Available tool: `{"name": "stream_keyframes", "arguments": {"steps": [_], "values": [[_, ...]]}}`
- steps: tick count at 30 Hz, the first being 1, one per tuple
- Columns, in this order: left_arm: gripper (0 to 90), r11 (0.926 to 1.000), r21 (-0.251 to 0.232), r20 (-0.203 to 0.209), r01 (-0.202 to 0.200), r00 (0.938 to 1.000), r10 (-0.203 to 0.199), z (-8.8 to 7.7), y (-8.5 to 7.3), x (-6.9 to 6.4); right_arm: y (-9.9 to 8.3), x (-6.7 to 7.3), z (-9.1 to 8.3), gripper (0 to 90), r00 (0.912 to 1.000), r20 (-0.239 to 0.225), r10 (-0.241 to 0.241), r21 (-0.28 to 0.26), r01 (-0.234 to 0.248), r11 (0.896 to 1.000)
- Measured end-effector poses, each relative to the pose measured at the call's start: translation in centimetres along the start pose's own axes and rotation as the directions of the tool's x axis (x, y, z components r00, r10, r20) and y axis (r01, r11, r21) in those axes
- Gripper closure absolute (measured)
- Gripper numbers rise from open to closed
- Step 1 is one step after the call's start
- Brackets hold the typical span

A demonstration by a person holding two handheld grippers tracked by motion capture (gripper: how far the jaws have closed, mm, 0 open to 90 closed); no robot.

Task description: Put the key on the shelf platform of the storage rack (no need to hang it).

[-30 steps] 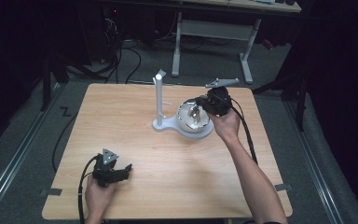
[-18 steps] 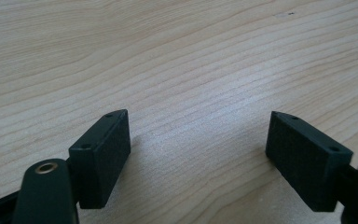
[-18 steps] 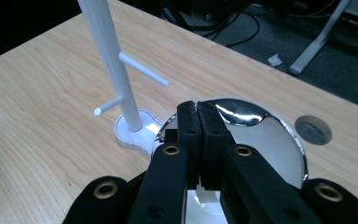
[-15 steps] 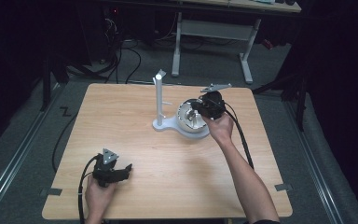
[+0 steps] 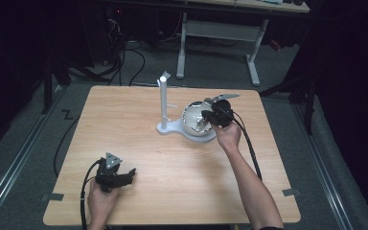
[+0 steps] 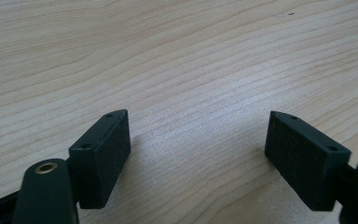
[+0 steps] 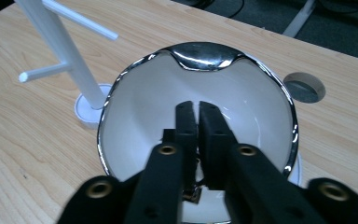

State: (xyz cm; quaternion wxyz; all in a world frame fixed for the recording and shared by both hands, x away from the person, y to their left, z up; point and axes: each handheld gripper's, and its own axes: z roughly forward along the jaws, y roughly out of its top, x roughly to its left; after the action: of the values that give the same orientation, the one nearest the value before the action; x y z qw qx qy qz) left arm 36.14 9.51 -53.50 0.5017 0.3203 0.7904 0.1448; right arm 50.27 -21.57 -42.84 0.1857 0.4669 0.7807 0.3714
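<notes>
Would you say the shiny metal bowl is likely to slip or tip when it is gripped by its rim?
Probably slippery: the bowl has a mirror-polished rim and smooth inside. It looks thin-walled, so likely light and stiff. Its rounded body rests on a white stand, so a sideways push might rock it.

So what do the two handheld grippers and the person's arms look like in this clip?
Both grippers, left and right, are black with two blocky flat-padded jaws and brass-coloured pivot screws. Each carries a grey three-cornered plate and trails a black cable. The forearms are bare, with no sleeves in view.
</notes>
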Motion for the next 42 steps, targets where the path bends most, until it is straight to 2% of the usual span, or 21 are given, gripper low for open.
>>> {"name": "stream_keyframes", "arguments": {"steps": [1, 2, 3, 8, 11, 15, 18, 23, 28, 30, 34, 37, 42], "values": [[22.7, 1.0000, 0.000, 0.000, -0.002, 1.0000, 0.002, 0.0, 0.0, 0.0, 0.0, 0.0, 0.0, 82.2, 1.0000, 0.000, 0.000, 0.000, 0.000, 1.000], [22.6, 1.0000, 0.000, 0.000, -0.001, 1.0000, 0.001, 0.0, 0.0, 0.0, 0.0, -0.2, 0.0, 74.1, 0.9999, 0.008, 0.010, 0.007, -0.010, 1.000], [22.7, 1.0000, 0.000, 0.001, -0.001, 1.0000, 0.001, 0.0, 0.0, 0.0, 0.0, -0.3, 0.0, 71.8, 0.9998, 0.010, 0.017, 0.007, -0.017, 1.000], [22.7, 1.0000, 0.002, -0.003, 0.005, 1.0000, -0.005, 0.0, 0.0, 0.0, -0.2, -0.7, -0.4, 68.4, 0.9994, 0.024, 0.026, 0.004, -0.026, 1.000], [22.6, 1.0000, 0.000, -0.004, 0.007, 1.0000, -0.007, 0.0, 0.0, 0.0, -0.5, -1.0, -1.2, 66.4, 0.9988, 0.023, 0.044, -0.022, -0.043, 0.999], [22.7, 1.0000, 0.000, 0.001, -0.002, 1.0000, 0.002, 0.0, 0.0, 0.0, -0.6, -1.0, -2.0, 65.9, 0.9994, 0.023, 0.027, -0.028, -0.027, 0.999], [22.6, 1.0000, -0.001, -0.001, 0.001, 1.0000, -0.001, 0.0, 0.0, 0.0, -1.0, -0.9, -3.0, 64.1, 0.9995, 0.019, 0.027, -0.054, -0.026, 0.998], [22.6, 1.0000, 0.001, -0.003, 0.006, 1.0000, -0.006, 0.0, 0.0, 0.0, -1.6, -0.9, -3.9, 60.0, 0.9993, 0.030, 0.022, -0.046, -0.020, 0.999], [22.6, 1.0000, 0.000, 0.001, 0.000, 1.0000, 0.000, 0.0, 0.0, 0.0, -1.9, -0.8, -4.9, 61.4, 0.9993, 0.037, 0.007, -0.056, -0.005, 0.998], [22.6, 1.0000, 0.000, 0.000, 0.000, 1.0000, 0.000, 0.0, 0.0, 0.0, -2.3, -1.0, -5.2, 62.0, 0.9994, 0.028, 0.022, -0.063, -0.020, 0.998], [22.6, 1.0000, 0.000, 0.001, 0.000, 1.0000, 0.000, 0.0, 0.0, 0.0, -2.9, -1.2, -5.5, 62.2, 0.9990, 0.040, 0.021, -0.064, -0.018, 0.998], [22.6, 1.0000, 0.000, 0.001, 0.000, 1.0000, 0.000, 0.0, 0.0, 0.0, -3.0, -1.3, -6.2, 62.2, 0.9988, 0.049, 0.002, -0.079, 0.002, 0.997], [22.6, 1.0000, 0.000, 0.001, 0.000, 1.0000, 0.000, 0.0, 0.0, 0.0, -3.2, -1.5, -6.3, 62.2, 0.9987, 0.051, 0.000, -0.082, 0.004, 0.997]]}}
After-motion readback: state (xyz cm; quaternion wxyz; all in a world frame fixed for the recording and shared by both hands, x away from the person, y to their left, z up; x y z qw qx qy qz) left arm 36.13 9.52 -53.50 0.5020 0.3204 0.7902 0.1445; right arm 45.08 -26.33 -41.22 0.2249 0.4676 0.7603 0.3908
